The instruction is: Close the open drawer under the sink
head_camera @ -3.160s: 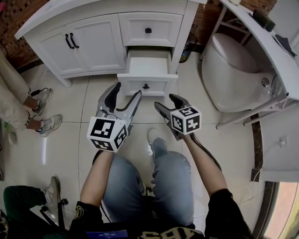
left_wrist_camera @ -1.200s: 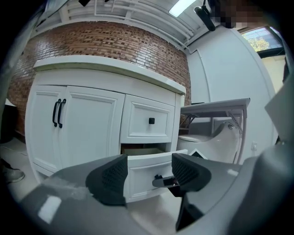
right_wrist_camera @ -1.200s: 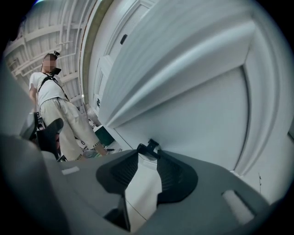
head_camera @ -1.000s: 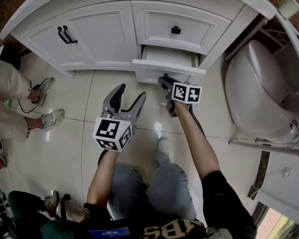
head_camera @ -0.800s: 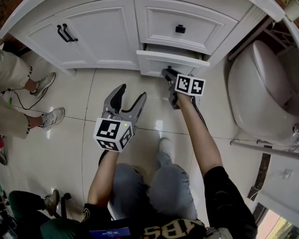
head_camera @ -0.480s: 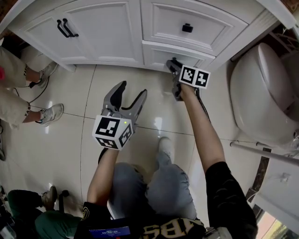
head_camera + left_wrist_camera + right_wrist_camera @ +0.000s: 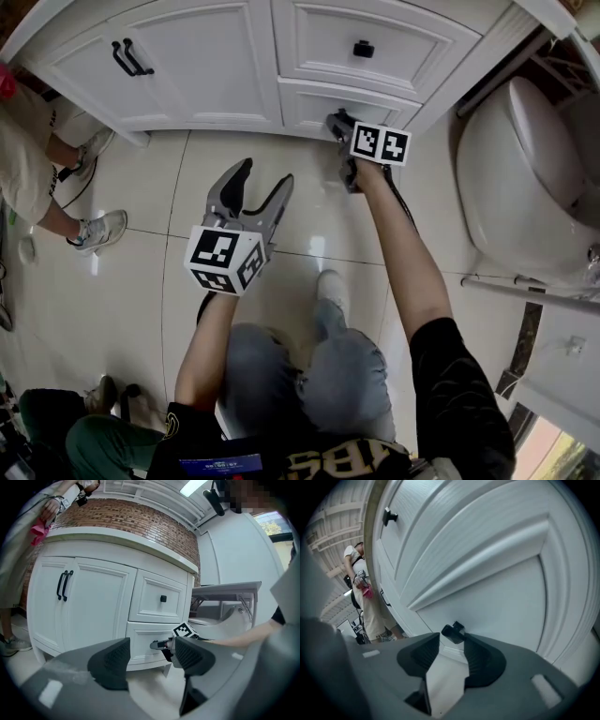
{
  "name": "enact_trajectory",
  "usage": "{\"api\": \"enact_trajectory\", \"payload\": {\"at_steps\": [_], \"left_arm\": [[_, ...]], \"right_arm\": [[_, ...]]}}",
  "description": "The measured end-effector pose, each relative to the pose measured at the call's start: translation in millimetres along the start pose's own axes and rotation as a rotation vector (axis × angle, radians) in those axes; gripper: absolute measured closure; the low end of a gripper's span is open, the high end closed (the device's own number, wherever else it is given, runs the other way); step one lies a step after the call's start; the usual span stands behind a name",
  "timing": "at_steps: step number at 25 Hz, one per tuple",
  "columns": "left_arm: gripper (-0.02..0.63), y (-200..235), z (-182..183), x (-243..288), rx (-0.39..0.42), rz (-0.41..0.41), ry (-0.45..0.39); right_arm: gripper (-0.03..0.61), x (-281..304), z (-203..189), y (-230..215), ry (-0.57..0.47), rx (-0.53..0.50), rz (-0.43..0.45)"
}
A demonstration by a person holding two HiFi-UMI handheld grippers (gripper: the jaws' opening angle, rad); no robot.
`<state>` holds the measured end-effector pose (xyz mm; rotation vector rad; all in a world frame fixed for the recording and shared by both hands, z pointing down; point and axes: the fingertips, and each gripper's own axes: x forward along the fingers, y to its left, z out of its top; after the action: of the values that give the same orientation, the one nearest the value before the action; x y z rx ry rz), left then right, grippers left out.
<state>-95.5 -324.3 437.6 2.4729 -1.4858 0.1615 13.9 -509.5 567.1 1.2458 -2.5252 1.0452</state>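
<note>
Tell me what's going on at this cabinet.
A person holds a hand-held gripper in each hand. The right hand-held gripper, jaws shut, has its tips at the black knob of the lower drawer, which looks closed in the white vanity. The left hand-held gripper hangs open above the floor tiles, holding nothing.
</note>
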Motion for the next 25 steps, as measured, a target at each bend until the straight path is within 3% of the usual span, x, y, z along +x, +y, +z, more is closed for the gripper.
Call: {"api": "enact_trajectory", "payload": {"at_steps": [2, 4, 11, 18, 22, 25], "left_arm": [[0.313, -7, 4, -5, 0.007, -0.005, -0.008], [0.313, -13, 10, -12, 0.019, -0.003, -0.016], [0.313, -37, 39, -45, 0.061, -0.007, -0.080], [0.311, -66, 75, -97, 0.118, 0.013, -0.144], [0.311, -88, 91, -131, 0.209, 0.040, -0.186], [0.311, -98, 91, -156, 0.234, 0.047, -0.206]], "right_arm": [[0.353, -10, 0, 7, -0.002, -0.020, -0.005], [0.319, -28, -1, 19, -0.025, -0.025, 0.003], [0.307, -135, 8, 74, -0.201, -0.113, 0.010], [0.270, -252, 25, 136, -0.333, -0.252, -0.050], [0.241, -316, 32, 183, -0.426, -0.319, -0.063], [0.223, -352, 28, 218, -0.494, -0.386, -0.091]]}}
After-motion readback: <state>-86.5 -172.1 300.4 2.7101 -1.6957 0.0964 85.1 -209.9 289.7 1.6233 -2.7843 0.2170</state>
